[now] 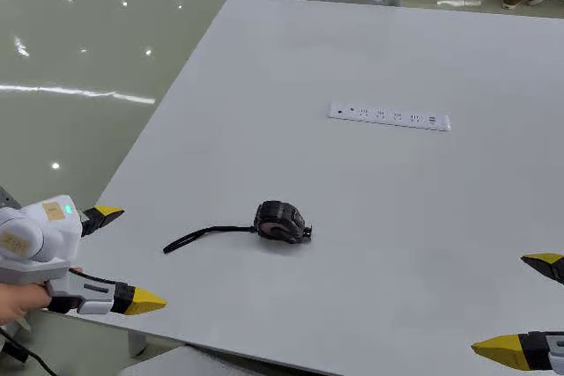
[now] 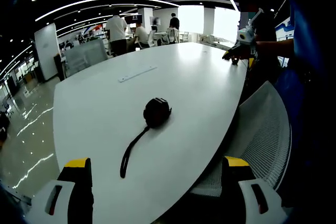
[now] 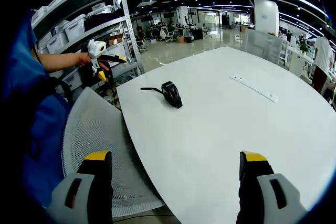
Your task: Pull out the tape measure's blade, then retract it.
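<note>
While a hand [image 1: 16, 301] grips their handle at the lower left of the head view, the left tongs [image 1: 126, 257] sit roughly level at the near left corner of the broad white tabletop [image 1: 370, 33]. Their yellow-tipped jaws are spread wide and hold nothing. Further right, the black round-cased tape measure [image 1: 281, 222] rests on the tabletop with its blade tucked in. It lies between the two tongs and well apart from both. Its black wrist strap [image 1: 198, 237] trails back toward the left tongs. Beyond it lies a long white power strip [image 1: 389, 117]. At the lower right the right tongs [image 1: 520, 305] are likewise released, jaws wide and empty.

From the left gripper view the strap runs toward the camera, in line with the gap between the jaws, and a grey mesh chair back [image 2: 254, 129] stands just beside the tabletop's edge. From the right gripper view the left tongs appear raised in a hand before metal shelves of pale bins [image 3: 79, 19].
</note>
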Tool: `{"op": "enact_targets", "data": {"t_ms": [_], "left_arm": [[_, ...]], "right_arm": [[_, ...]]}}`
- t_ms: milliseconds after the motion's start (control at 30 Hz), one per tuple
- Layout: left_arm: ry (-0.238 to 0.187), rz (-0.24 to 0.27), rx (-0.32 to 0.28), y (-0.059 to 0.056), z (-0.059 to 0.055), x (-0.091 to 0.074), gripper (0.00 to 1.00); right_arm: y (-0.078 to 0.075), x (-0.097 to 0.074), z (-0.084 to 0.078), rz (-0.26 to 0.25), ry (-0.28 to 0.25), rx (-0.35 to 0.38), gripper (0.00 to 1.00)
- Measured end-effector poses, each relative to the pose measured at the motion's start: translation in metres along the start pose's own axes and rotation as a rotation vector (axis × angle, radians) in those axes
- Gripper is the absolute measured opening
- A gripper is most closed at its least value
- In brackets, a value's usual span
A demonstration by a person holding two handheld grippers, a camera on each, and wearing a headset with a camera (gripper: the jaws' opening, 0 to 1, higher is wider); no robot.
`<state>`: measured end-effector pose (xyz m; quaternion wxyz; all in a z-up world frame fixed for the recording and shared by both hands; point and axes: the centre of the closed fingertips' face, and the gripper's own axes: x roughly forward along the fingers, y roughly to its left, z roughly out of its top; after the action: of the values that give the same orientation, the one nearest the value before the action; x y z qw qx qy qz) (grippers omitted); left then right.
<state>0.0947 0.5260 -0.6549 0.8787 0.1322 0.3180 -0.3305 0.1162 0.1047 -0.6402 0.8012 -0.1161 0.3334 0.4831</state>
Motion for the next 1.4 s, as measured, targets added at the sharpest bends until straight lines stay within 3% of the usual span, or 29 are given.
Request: {"op": "enact_targets", "data": {"t_ms": [833, 1400], "left_arm": [[0.008, -0.01, 0.009, -0.002, 0.003, 0.011, 1.0], [0.011, -0.022, 0.012, -0.004, 0.01, 0.025, 1.0]], "right_arm": [[-0.008, -0.009, -0.005, -0.005, -0.003, 0.0, 0.98], [-0.012, 0.007, 0.003, 0.022, -0.011, -0.015, 0.97]]}}
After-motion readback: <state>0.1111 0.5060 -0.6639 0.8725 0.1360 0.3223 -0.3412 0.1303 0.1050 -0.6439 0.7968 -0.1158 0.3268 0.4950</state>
